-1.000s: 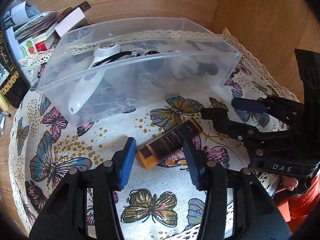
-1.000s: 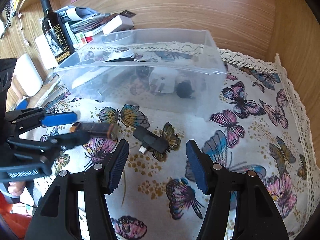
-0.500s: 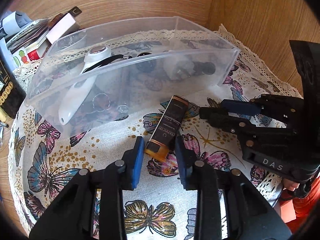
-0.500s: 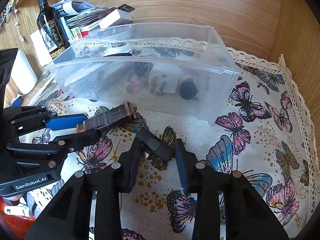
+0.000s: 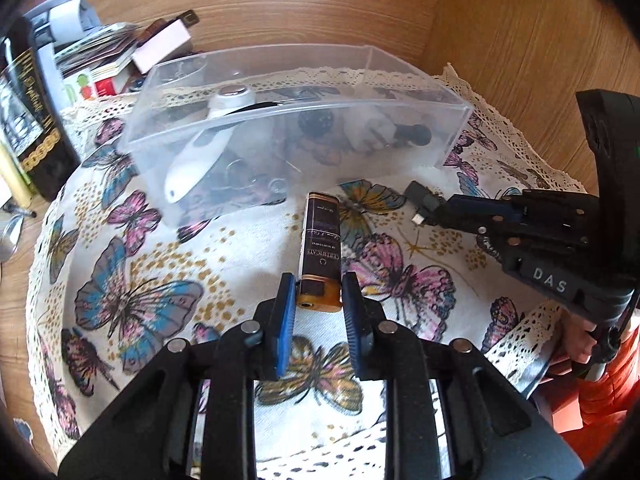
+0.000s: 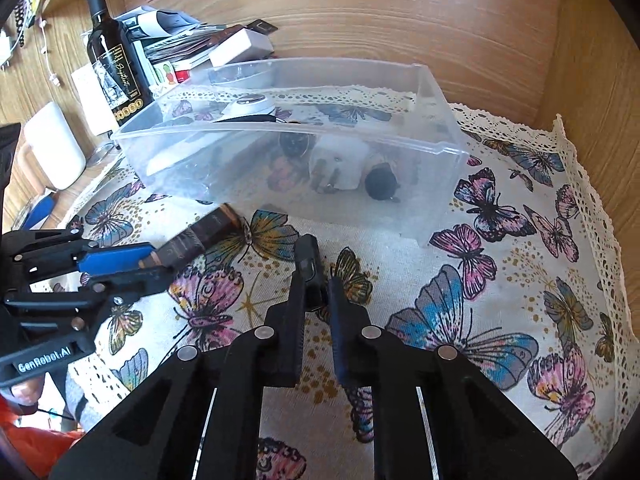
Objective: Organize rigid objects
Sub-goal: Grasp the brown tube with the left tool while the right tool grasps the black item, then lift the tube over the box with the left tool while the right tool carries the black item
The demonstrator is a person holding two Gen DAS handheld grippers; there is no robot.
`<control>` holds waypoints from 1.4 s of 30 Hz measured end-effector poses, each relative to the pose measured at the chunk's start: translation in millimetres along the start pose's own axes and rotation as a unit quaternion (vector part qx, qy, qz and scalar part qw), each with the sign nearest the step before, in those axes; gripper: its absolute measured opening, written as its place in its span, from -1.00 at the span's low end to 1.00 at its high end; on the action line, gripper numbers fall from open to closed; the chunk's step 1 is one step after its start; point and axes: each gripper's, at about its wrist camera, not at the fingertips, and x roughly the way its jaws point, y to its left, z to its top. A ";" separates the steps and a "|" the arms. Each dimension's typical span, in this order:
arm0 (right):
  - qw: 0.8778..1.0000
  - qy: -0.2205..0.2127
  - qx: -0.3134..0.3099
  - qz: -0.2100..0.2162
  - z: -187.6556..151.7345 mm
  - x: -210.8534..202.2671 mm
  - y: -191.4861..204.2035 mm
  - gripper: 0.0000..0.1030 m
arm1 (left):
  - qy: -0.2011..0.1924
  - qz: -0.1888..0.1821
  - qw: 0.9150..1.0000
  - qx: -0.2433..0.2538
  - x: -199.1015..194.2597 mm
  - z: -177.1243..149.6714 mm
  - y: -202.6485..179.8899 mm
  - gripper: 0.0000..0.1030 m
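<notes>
We are working over the counter (image 6: 520,280), its butterfly cloth carrying the clear bin (image 6: 440,184) near the wooden back wall. The bin is already holding a white gadget, a plug and some dark bits, so anything we are adding may land on them and bounce or tip out over the low front wall.

Our left gripper (image 5: 318,300) is closing its jaws on the orange end of the dark lighter (image 5: 320,240), and the pads are already touching that end. The lighter is sticking out long toward the bin, its far tip just short of the front wall. Gripping only at the very end, we are risking that it pivots or slips from the jaws when lifted, or that its tip knocks the wall.

Our right gripper (image 6: 316,292) is holding its jaws clamped on the small black adapter (image 6: 306,256), again by one end only, the rest pointing at the bin. It is slick and tiny, so it may twist out.

Both grippers are sitting close together, so we are risking a collision if they head for the bin at once.
</notes>
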 end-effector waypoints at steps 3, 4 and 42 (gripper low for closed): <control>1.000 -0.001 -0.002 -0.002 -1.8 -4.7 -0.4 -0.81 | -0.003 0.006 1.000 -0.015 -8.3 -7.2 12.7 -0.56; 1.000 0.000 -0.004 -0.001 -2.2 -5.5 -0.1 -0.81 | -0.002 0.007 1.000 -0.018 -10.3 -9.1 15.8 -0.56; 0.998 -0.028 -0.059 -0.008 10.0 -7.6 27.4 -0.54 | -0.068 0.038 0.997 0.000 -37.2 12.7 17.6 -0.56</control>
